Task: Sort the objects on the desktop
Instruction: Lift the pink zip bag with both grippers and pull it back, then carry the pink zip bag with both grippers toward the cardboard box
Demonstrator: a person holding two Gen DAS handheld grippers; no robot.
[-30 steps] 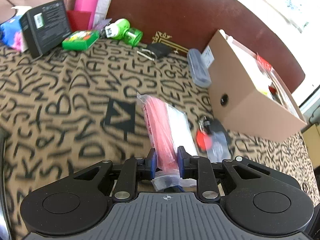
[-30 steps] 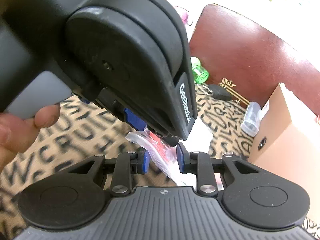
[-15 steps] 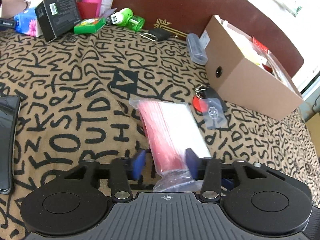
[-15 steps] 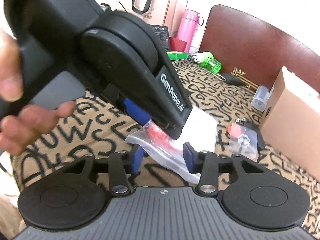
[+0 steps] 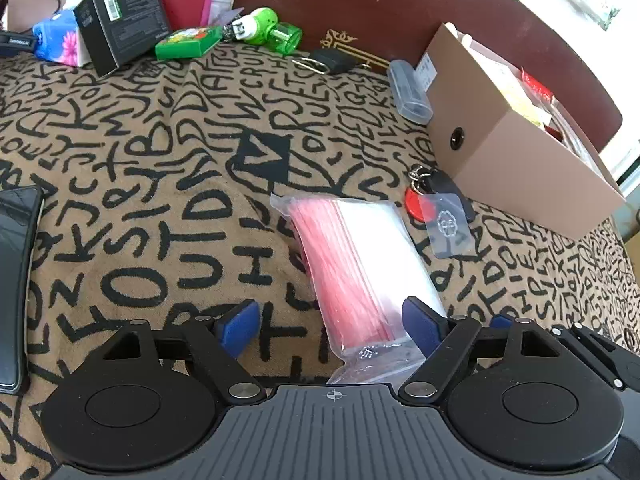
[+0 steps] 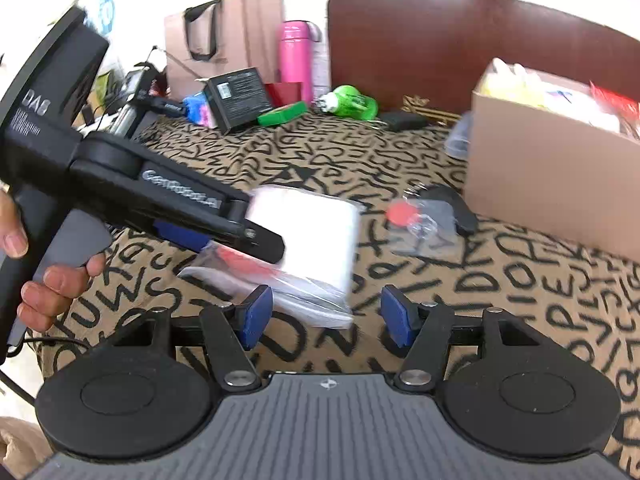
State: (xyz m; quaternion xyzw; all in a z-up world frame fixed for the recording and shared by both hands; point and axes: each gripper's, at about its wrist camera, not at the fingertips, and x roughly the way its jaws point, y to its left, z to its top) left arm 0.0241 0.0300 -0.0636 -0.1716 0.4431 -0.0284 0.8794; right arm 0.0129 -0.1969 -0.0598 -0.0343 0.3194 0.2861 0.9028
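Note:
A clear bag of red-and-white zip bags (image 5: pixel 360 272) lies flat on the letter-patterned cloth (image 5: pixel 140 184). My left gripper (image 5: pixel 330 326) stands over its near end with its jaws opening. The left pad is well clear and the right pad sits beside the bag's edge without pressing. In the right wrist view the same bag (image 6: pixel 316 236) lies just ahead of my right gripper (image 6: pixel 326 318). Its jaws are opening too, and only the bag's near corner reaches between the tips, untouched. The left tool's black body (image 6: pixel 120 176) comes in from the left, held by a hand (image 6: pixel 60 284).
An open cardboard box (image 5: pixel 520 160) with packets inside stands at the right. A key ring with a red tag (image 5: pixel 424 208) lies before it. A phone (image 5: pixel 16 280) lies at the left edge. At the back are a black box (image 5: pixel 120 20), green items (image 5: pixel 272 30) and a clear case (image 5: pixel 410 92).
The left jaws let go of the bag and spread wide; the bag now lies flat on the cloth. The right jaws widened, and the right gripper rolled level and drew away from the left tool.

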